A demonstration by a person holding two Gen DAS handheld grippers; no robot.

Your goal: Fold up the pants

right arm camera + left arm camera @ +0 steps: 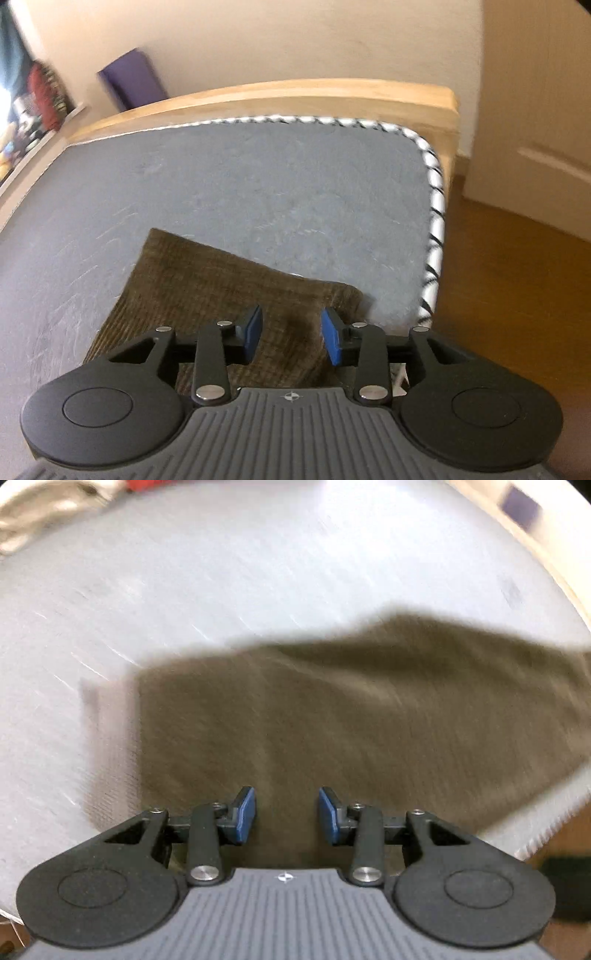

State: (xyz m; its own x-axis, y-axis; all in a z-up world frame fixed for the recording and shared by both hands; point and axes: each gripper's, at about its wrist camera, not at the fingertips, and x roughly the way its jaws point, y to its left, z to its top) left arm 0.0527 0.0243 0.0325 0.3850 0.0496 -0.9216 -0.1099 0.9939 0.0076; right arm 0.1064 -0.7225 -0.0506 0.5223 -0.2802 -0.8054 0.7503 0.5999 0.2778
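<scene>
The olive-brown pants [332, 709] lie flat on a grey bed sheet [184, 590], blurred in the left wrist view. My left gripper [287, 814] is open above the pants' near part, nothing between its blue pads [245, 812]. In the right wrist view one end of the pants [221, 295] lies near the bed's right edge. My right gripper [291, 338] is open over that end, holding nothing.
The grey mattress [258, 184] has a black-and-white piped edge [436, 206] and a wooden frame [295, 96] behind. Wooden floor [517, 295] lies to the right. A purple object [133, 77] leans on the wall. Light cloth [44, 509] lies at the far left.
</scene>
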